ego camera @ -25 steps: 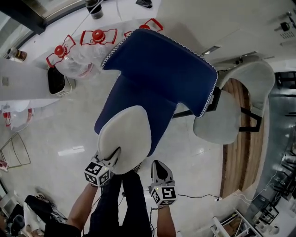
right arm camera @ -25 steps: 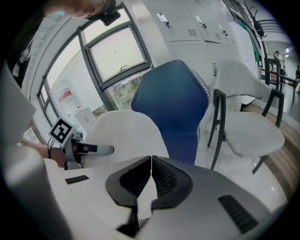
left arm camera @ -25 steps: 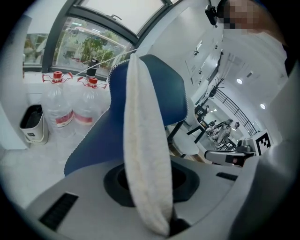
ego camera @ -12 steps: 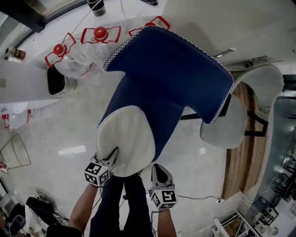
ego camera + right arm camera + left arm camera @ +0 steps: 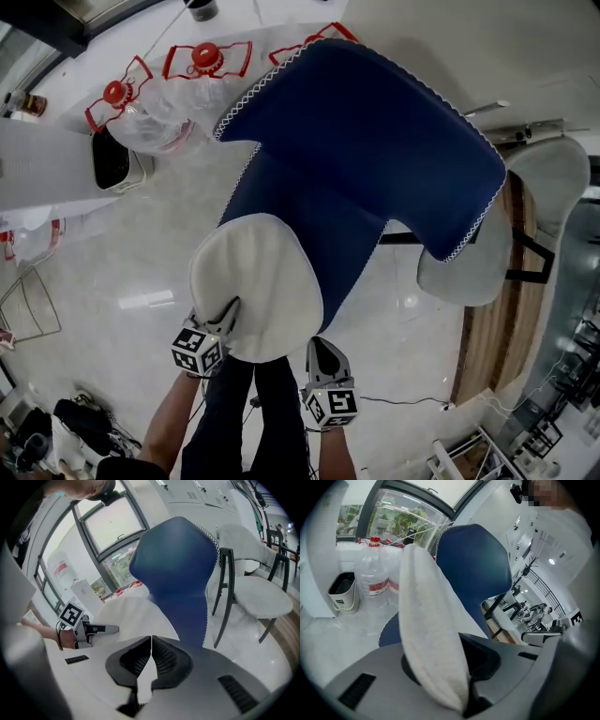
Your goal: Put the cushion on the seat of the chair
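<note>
The left gripper (image 5: 221,322) is pinching the white cushion (image 5: 258,286) at its 7 o'clock edge, its fingers having just been easing apart. The cushion is hanging over the blue chair (image 5: 366,141) seat front. The right gripper (image 5: 323,349) is keeping its fingers together, empty, at 5 o'clock.

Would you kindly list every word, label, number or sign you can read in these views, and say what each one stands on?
No word or number can be read in any view.
Water jugs: red labels, print too blurred to read.
Square markers: black-and-white patterns only, no letters or digits.
</note>
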Demonstrator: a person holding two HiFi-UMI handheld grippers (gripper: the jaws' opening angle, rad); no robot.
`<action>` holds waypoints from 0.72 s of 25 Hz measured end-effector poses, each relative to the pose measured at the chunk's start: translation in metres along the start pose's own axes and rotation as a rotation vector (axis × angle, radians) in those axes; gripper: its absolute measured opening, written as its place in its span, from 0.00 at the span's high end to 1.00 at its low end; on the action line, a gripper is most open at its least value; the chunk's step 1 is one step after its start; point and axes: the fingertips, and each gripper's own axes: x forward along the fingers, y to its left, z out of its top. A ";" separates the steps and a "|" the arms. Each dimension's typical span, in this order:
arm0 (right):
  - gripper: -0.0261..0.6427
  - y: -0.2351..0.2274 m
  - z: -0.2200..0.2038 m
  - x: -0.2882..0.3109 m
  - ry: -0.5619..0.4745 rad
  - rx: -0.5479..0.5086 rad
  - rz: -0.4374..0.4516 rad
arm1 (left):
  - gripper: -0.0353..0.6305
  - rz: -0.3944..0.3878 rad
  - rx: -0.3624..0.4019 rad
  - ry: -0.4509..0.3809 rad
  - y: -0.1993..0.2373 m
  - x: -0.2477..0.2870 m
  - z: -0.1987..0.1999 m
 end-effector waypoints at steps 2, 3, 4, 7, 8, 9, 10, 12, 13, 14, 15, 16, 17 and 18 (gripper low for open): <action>0.92 0.001 -0.003 0.004 0.005 0.000 0.000 | 0.79 0.010 0.002 0.002 0.007 0.003 -0.002; 0.92 0.002 -0.004 0.005 0.008 0.000 0.000 | 0.77 0.017 0.005 0.004 0.010 0.004 -0.004; 0.92 0.002 -0.006 0.006 0.012 -0.001 -0.001 | 0.76 0.023 0.005 0.005 0.013 0.005 -0.005; 0.92 0.005 -0.008 0.009 0.019 -0.004 0.000 | 0.72 0.039 -0.007 0.007 0.021 0.006 -0.008; 0.92 0.006 -0.007 0.009 0.018 -0.005 0.001 | 0.70 0.045 -0.013 0.006 0.023 0.006 -0.009; 0.92 0.007 -0.007 0.009 0.017 -0.005 0.001 | 0.69 0.051 -0.019 0.005 0.025 0.006 -0.009; 0.92 0.007 -0.007 0.009 0.016 -0.006 0.001 | 0.67 0.056 -0.025 0.005 0.027 0.007 -0.010; 0.92 0.006 -0.008 0.009 0.018 -0.009 0.002 | 0.64 0.064 -0.036 0.004 0.029 0.007 -0.011; 0.92 0.006 -0.009 0.008 0.020 -0.010 0.002 | 0.62 0.068 -0.039 0.003 0.030 0.007 -0.012; 0.92 0.006 -0.009 0.008 0.022 -0.011 0.002 | 0.61 0.073 -0.042 0.004 0.031 0.006 -0.012; 0.92 0.006 -0.010 0.007 0.024 -0.010 0.003 | 0.60 0.077 -0.049 0.007 0.033 0.006 -0.013; 0.92 0.006 -0.010 0.007 0.025 -0.010 0.004 | 0.59 0.081 -0.059 0.011 0.034 0.006 -0.014; 0.92 0.006 -0.010 0.007 0.025 -0.010 0.004 | 0.57 0.087 -0.069 0.014 0.036 0.007 -0.015; 0.92 0.006 -0.010 0.008 0.025 -0.011 0.004 | 0.56 0.094 -0.076 0.018 0.039 0.008 -0.016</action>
